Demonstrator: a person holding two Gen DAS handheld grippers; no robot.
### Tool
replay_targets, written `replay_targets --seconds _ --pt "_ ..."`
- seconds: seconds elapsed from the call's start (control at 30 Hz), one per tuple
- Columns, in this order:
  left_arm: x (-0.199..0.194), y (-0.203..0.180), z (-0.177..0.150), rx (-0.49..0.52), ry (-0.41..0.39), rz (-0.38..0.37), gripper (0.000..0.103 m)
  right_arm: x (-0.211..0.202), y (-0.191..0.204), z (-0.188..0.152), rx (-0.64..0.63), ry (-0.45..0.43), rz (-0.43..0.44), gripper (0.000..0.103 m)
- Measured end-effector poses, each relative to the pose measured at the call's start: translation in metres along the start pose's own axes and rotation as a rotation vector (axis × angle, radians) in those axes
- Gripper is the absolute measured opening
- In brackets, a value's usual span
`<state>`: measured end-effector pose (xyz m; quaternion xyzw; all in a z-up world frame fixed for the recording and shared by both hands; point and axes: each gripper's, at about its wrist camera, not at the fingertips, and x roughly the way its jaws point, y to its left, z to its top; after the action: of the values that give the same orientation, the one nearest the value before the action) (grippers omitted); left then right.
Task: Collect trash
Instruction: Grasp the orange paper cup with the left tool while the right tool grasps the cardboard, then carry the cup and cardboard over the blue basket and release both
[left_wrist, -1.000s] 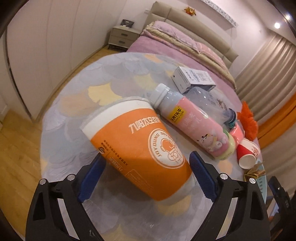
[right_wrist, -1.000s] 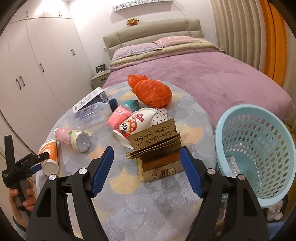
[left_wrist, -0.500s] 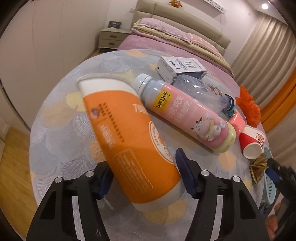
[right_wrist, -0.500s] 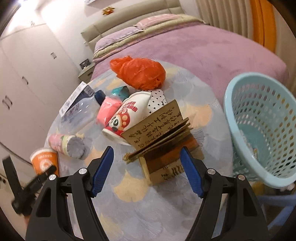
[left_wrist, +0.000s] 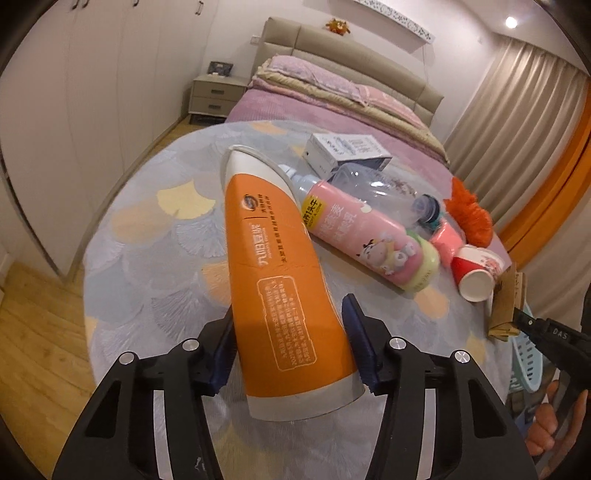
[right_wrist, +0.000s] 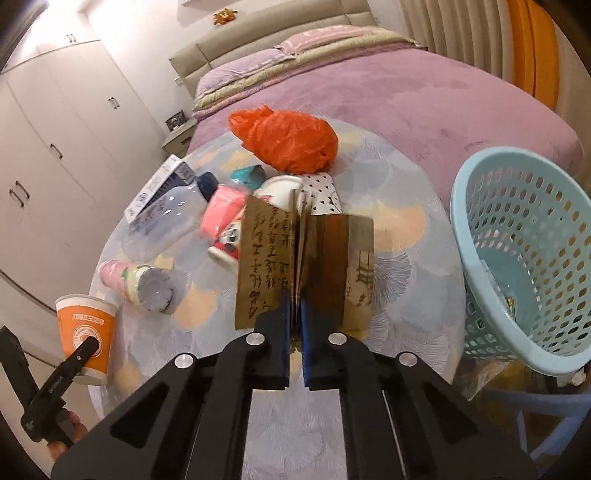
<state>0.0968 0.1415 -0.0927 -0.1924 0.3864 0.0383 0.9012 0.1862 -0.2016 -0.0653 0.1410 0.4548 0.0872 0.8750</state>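
My left gripper (left_wrist: 290, 347) is shut on an orange and white paper cup (left_wrist: 273, 280) and holds it tilted above the round table (left_wrist: 147, 258). The cup also shows in the right wrist view (right_wrist: 85, 334). My right gripper (right_wrist: 294, 325) is shut on a flattened brown cardboard box (right_wrist: 306, 266) with writing on it, lifted upright. A light blue perforated basket (right_wrist: 524, 258) stands to the right of the table, with a scrap or two inside.
On the table lie a pink drink bottle (left_wrist: 365, 236), a clear plastic bottle (right_wrist: 166, 225), a white carton (left_wrist: 343, 153), a red paper cup (left_wrist: 476, 273), a pink cup (right_wrist: 223, 210) and an orange plastic bag (right_wrist: 288, 140). A purple bed (right_wrist: 424, 96) is behind.
My left gripper has closed on the orange cup and lifted it. My right gripper has closed on the cardboard box and raised it upright.
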Motion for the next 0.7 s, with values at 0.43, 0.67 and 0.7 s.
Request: replay_targets --seconds 0.43,0.67,0.7 --pt "-0.055 -0.048 0.005 0.086 -0.144 -0.133 0.052 -0.064 0.011 -0.002 -0.068 -0.149 0.014 0.003" --pt "-0.058 -0.124 0.01 0.21 -0.158 -0.252 0.052 -0.109 -0.019 0.004 -0.036 -0.272 -0.07 0.003" --pt "-0.056 -0.137 0.01 0.231 -0.156 -0.271 0.052 -0.114 -0.026 0.006 -0.027 -0.283 -0.082 0.003"
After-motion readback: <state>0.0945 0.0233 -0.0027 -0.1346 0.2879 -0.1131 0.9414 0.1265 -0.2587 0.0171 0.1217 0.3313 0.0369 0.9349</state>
